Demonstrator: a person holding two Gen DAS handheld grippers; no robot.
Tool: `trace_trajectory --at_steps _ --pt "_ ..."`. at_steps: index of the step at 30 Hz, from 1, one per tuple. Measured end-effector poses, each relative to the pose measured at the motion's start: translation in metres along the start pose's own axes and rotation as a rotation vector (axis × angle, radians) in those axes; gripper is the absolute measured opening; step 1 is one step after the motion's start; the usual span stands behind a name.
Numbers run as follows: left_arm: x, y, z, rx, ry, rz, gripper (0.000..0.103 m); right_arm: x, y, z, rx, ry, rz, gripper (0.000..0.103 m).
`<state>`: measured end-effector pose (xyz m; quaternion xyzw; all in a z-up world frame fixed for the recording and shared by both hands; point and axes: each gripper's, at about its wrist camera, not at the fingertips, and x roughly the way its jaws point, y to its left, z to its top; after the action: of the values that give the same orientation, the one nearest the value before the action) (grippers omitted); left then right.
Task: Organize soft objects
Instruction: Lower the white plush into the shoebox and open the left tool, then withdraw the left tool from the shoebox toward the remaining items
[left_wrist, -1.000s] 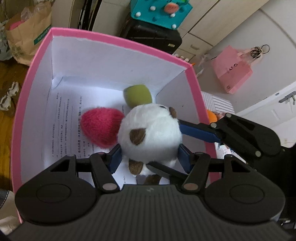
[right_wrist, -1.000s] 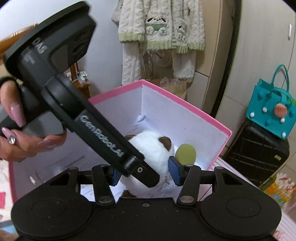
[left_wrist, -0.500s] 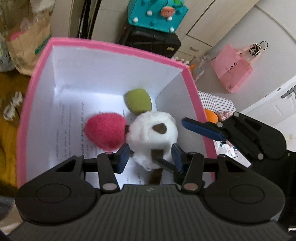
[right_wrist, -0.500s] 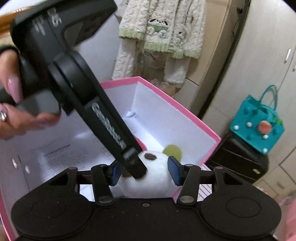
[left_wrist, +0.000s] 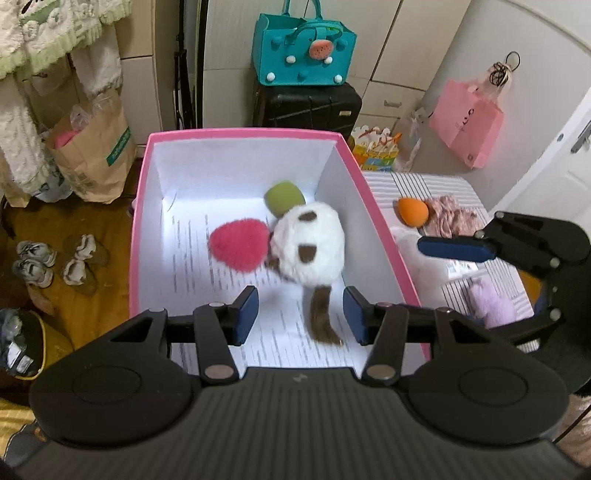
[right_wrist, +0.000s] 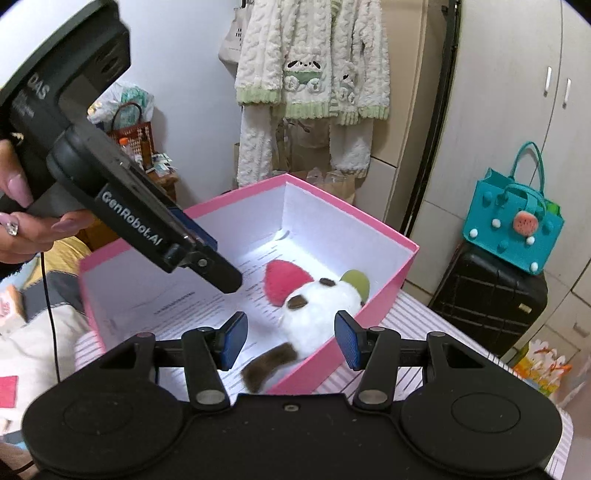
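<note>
The white plush toy (left_wrist: 312, 245) with brown patches lies on the printed paper (left_wrist: 199, 258) lining the pink box (left_wrist: 384, 236), against the box's right wall, its brown tail (left_wrist: 321, 314) trailing toward the near end. A red fuzzy ball (left_wrist: 238, 243) touches its left side; a green ball (left_wrist: 284, 197) sits just behind it. The left gripper (left_wrist: 301, 315) hangs over the box, fingers apart, empty. The right gripper (right_wrist: 290, 339) is likewise parted, gripping nothing. An orange ball (left_wrist: 413, 211) lies outside, right of the box.

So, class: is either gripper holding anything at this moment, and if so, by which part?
Nothing is held. Both the left gripper and the right gripper are open; the white plush toy lies loose in the pink box.
</note>
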<state>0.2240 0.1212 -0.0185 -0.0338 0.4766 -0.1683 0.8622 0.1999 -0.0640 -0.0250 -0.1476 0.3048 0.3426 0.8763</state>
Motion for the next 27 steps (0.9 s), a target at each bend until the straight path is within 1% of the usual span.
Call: trace_trajectory --at_steps 4,9,11,17,24,27 --pt "-0.018 -0.009 -0.007 0.018 0.011 0.017 0.050 -0.021 0.003 0.000 0.034 -0.011 0.032 0.056" --pt "-0.050 -0.021 -0.017 0.059 -0.014 0.055 0.054 -0.048 0.009 0.002 0.063 -0.015 0.075 0.056" --pt "-0.063 -0.029 -0.021 0.082 -0.023 0.072 0.059 -0.057 0.012 0.004 0.070 -0.016 0.085 0.056" --pt "-0.096 -0.049 -0.040 0.136 -0.062 0.119 0.063 -0.084 0.020 0.003 0.092 -0.029 0.127 0.057" --pt "-0.121 -0.077 -0.068 0.225 -0.078 0.128 0.067 -0.113 0.037 -0.004 0.062 -0.030 0.121 0.058" --pt "-0.135 -0.090 -0.084 0.255 -0.120 0.119 0.074 -0.128 0.047 -0.008 0.038 -0.032 0.109 0.059"
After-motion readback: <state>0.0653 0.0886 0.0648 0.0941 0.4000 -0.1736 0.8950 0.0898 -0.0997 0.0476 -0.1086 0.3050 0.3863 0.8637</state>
